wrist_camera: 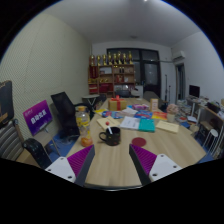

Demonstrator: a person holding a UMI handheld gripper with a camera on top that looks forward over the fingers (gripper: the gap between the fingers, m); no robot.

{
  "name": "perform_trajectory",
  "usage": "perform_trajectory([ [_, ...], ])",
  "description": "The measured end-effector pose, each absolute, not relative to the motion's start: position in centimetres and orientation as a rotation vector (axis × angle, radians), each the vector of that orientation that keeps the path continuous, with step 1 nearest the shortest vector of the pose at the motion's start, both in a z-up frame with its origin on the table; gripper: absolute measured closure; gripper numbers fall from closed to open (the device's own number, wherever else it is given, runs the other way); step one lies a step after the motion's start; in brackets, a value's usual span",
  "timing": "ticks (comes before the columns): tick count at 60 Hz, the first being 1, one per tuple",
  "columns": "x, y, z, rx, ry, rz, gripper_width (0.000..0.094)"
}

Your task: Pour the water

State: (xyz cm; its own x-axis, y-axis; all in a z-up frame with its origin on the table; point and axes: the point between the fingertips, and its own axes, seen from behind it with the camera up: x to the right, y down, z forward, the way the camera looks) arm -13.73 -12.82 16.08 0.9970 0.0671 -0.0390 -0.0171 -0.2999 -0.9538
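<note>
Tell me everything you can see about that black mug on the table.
The black mug stands upright on the wooden table, ahead of the tongs, whose fingers are apart and not touching it. It looks dark and glossy, perhaps ceramic, with a pale rim or something pale inside. A clear jar stands close beside it.

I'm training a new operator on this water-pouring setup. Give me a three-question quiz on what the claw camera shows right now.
1. True or false: the claw is shut on the black mug.
2. The mug sits: A) between the fingers, B) beyond them on the table, C) on the floor.
3. What color is the small round object beside the mug?

Key: 1 false, the claw is open and holds nothing; 2 B; 3 orange.
</note>
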Motion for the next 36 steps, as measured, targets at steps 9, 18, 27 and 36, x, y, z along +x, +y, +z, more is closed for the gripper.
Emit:
perform_trajectory([
  [9, -21.3, -5.1, 13.4, -1.832, -0.067, 0.129, 0.0149],
  [18, -27.8, 2.4, 12.2, -1.765, -0.100, 0.104, 0.0150],
  [27, -29.9, 8.8, 9.8, -1.763, -0.091, 0.032, 0.0152],
  [36, -30.2, 13.3, 8.6, -1.743, -0.030, 0.018, 0.0154],
])
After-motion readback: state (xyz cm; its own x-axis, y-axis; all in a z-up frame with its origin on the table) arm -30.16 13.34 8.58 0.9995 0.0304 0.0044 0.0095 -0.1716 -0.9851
